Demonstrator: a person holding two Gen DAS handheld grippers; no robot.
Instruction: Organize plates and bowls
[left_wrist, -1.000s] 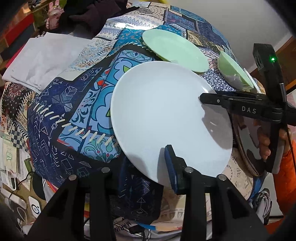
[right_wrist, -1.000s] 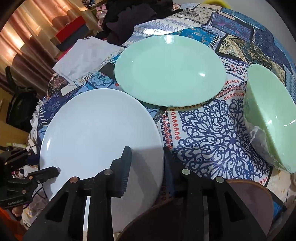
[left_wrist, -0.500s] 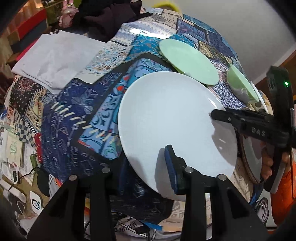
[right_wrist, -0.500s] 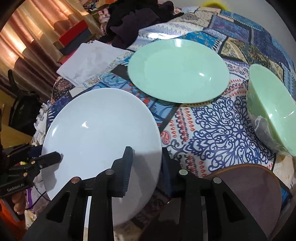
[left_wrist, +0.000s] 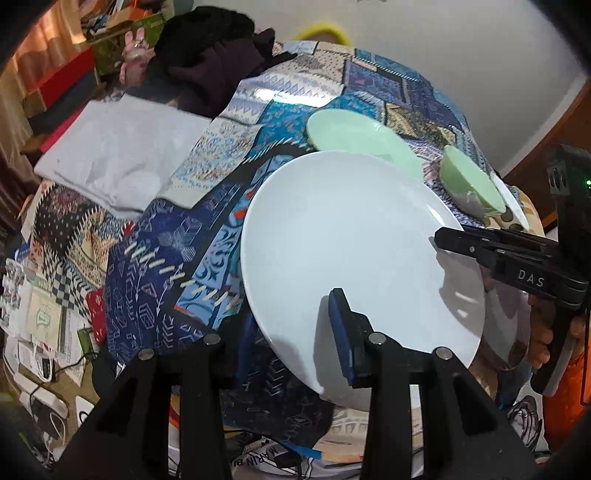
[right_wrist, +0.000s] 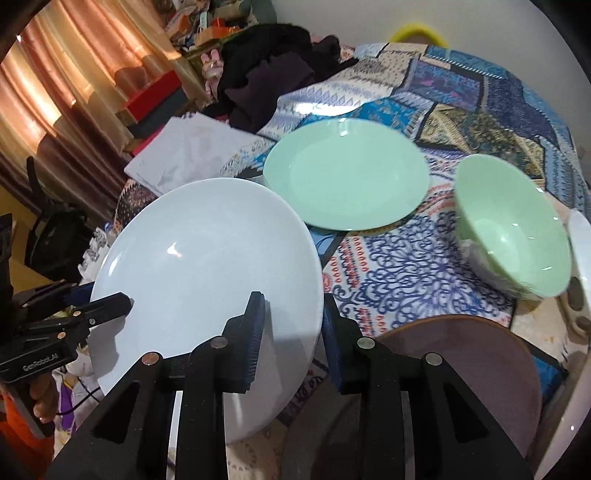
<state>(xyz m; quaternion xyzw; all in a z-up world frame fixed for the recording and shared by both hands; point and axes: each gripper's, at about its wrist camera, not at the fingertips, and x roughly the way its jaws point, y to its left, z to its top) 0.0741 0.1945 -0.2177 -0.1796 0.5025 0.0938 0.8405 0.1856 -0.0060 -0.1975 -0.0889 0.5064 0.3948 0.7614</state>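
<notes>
patchwork-patterned tablecloth in blues, whites and ochres covering the table; folded pale grey cloth lying on its far left part; heap of dark black-and-maroon garments at the far edge, just beyond the grey cloth; red and dark boxes stacked beside peach-coloured curtains; yellow rounded object, partly hidden behind the table's far edge; papers and cables on the floor below.

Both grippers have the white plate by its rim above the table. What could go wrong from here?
1. The left gripper and right gripper pinch only the thin rim of the white plate, on opposite edges; if either hand pulls away or twists, it could slip out.
2. The plate sits tilted over the green plate and close to the green bowl and brown plate; a drop or swing could knock or chip them.
</notes>
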